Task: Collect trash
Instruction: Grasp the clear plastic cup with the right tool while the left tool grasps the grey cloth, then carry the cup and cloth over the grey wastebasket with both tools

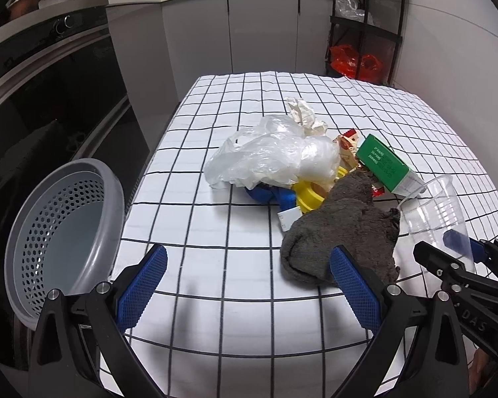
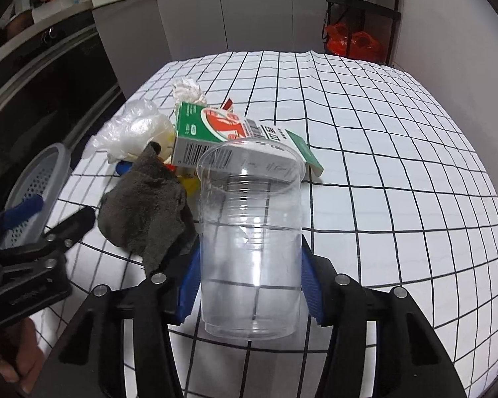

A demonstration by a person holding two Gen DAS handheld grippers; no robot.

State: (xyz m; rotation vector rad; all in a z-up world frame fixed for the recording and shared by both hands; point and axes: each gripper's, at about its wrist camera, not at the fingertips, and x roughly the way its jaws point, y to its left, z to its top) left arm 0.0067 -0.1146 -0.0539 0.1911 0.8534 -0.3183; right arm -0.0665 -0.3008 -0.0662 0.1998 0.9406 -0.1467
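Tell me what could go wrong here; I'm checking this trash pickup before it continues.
The clear plastic cup is thin, and the right gripper clamps its walls, so it may crush or slip out. The gray basket sits tilted at the table edge, so a dropped cup could tip it off. The gray cloth lies touching the cup and might drag along.

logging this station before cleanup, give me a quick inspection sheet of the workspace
surface: white grid tablecloth, wrinkled at the far edge
job's things: clear plastic cup; grey basket at the table's left edge, tilted, nothing seen inside
clutter: grey rag, clear plastic bag, green carton, crumpled paper, blue and yellow scraps
grippers: left gripper open, holding nothing; right gripper shut on the cup
cables: nothing seen
surroundings: dark oven front, grey cabinets, black shelf with red bags
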